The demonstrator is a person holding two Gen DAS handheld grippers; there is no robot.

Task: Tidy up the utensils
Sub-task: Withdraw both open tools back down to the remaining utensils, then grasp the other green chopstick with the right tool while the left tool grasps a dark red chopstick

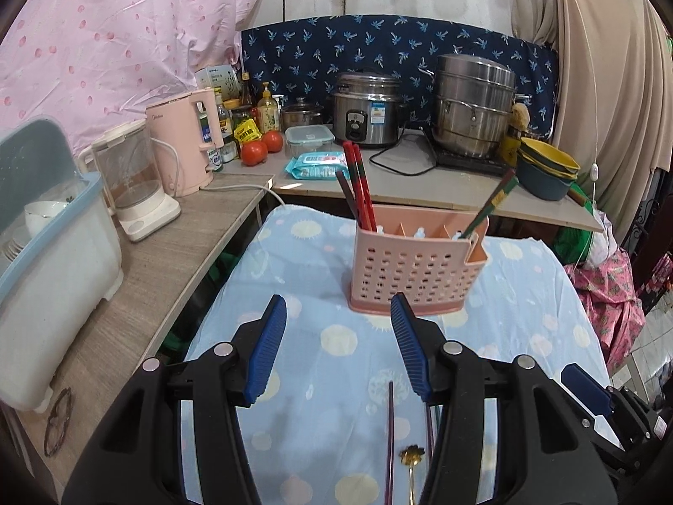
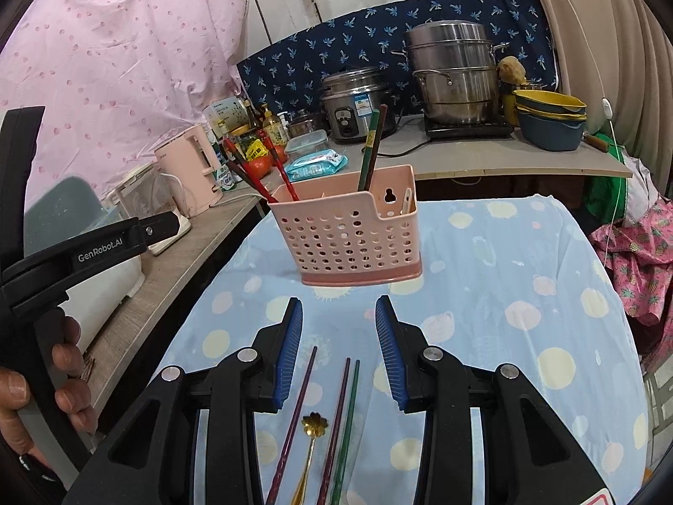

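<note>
Right wrist view showed the right gripper [image 2: 338, 353] tilted downward, jaws apart and empty, above loose chopsticks [image 2: 336, 421] and a gold flower-shaped spoon [image 2: 314, 423] lying before the pink perforated plastic holder [image 2: 349, 235]; the left gripper [image 1: 338, 349] also stood open, empty.

Both wrist views (near) toward caddy [image 1: 414, 269]
</note>
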